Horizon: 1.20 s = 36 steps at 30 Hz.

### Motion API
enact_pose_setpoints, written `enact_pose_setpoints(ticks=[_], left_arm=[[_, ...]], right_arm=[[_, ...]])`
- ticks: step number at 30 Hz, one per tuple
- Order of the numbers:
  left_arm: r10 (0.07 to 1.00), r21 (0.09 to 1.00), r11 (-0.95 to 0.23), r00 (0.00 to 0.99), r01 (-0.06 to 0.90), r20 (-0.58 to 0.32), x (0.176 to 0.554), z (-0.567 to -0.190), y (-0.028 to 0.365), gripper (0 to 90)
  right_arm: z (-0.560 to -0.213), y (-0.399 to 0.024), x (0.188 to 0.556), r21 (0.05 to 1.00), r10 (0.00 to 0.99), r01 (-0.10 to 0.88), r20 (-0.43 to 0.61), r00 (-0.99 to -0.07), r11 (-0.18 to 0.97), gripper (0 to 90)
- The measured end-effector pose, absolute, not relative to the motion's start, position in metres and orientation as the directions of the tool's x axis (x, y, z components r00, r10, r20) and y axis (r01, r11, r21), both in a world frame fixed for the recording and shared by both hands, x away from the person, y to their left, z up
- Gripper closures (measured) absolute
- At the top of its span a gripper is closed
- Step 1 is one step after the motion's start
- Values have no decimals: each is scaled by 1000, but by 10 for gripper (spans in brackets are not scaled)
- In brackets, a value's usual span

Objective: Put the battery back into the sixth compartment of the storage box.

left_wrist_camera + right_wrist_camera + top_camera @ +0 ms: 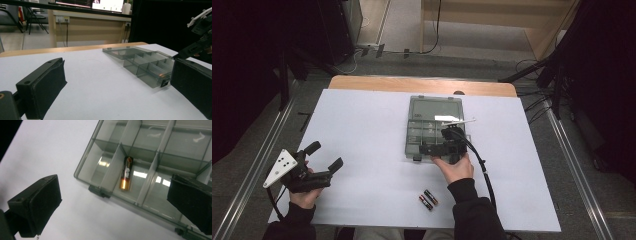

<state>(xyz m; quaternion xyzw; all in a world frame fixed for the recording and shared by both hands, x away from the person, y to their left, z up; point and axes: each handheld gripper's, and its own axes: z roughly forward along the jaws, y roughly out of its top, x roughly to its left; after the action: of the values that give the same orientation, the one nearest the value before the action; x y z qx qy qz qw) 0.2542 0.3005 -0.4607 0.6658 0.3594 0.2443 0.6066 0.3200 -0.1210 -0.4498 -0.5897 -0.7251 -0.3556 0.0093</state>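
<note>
Grey-tinted clear plastic box [435, 129], lid folded back flat, sits at the centre of the white surface [362, 145], toward twelve o'clock from the person; open this way, its divided compartments can be reached from above.

Battery [126, 173], one, black with a copper end: lies flat in a compartment of the box's near row, alongside a divider, touching neither claw. Judged to be freshly set down there.

Batteries [428, 199], two, same kind: lie side by side on the surface at six o'clock from the box, just beside the right sleeve. Judged to be the stock waiting to go in.

Right claw [113, 202]: hovers over the near edge of the box, jaws spread wide with nothing between them; the battery lies below and beyond the gap. The wide spread suits a release.

Left claw [326, 156]: held at eight o'clock from the box, well apart from it, near the surface's left edge; jaws apart, nothing gripped. It seems parked out of the way, since the box lies steady unaided.
</note>
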Motion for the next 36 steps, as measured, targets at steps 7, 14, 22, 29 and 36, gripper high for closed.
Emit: enact_pose_setpoints(ticks=[7, 14, 22, 29, 36], left_arm=[[774, 983, -6, 623, 184, -112, 254, -461, 300, 0], [774, 983, -6, 623, 183, -111, 254, -461, 300, 0], [774, 983, -5, 623, 184, -112, 254, -461, 300, 0], [774, 983, -5, 623, 184, -112, 254, -461, 300, 0], [773, 983, -8, 624, 183, -110, 254, -461, 300, 0]], right_arm=[[-442, -118, 308, 521, 843, 842, 384, -378, 140, 0], [-436, -114, 294, 508, 840, 823, 306, -448, 254, 18], [-435, -105, 279, 462, 821, 801, 228, -523, 382, 33], [-437, -99, 269, 425, 805, 784, 183, -565, 453, 50], [-439, -91, 260, 386, 786, 767, 150, -600, 512, 70]])
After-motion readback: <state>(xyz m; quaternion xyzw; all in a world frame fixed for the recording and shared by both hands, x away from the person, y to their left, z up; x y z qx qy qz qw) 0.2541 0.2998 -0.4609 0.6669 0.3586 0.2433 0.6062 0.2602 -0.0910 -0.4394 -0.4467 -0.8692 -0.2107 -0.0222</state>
